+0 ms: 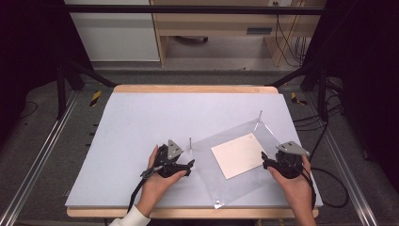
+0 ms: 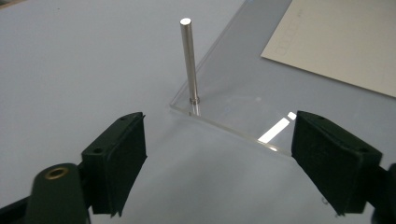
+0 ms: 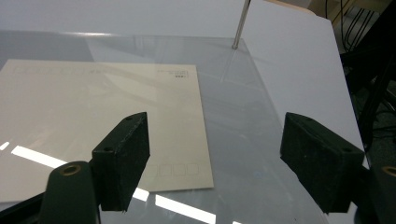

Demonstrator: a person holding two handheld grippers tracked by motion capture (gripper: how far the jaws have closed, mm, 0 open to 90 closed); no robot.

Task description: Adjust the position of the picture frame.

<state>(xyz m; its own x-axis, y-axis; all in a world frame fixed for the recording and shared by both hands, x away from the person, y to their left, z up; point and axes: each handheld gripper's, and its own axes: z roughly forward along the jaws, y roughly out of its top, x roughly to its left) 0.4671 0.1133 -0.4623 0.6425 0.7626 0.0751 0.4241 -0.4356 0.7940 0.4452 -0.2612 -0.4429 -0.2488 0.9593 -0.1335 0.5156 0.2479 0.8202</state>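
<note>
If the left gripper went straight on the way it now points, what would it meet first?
Most likely the near edge of the clear acrylic sheet lying between the open left gripper jaws, then the upright metal pin at its corner; depth is hard to judge.

No text can be read. Small print and a row of printed boxes are seen on the card (image 3: pixel 100 121), too tiny and blurred to be made out.

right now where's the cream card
In the high view the cream card lies right of centre on the table, under the clear plate, between the two tongs, nearer the right tongs.
</note>
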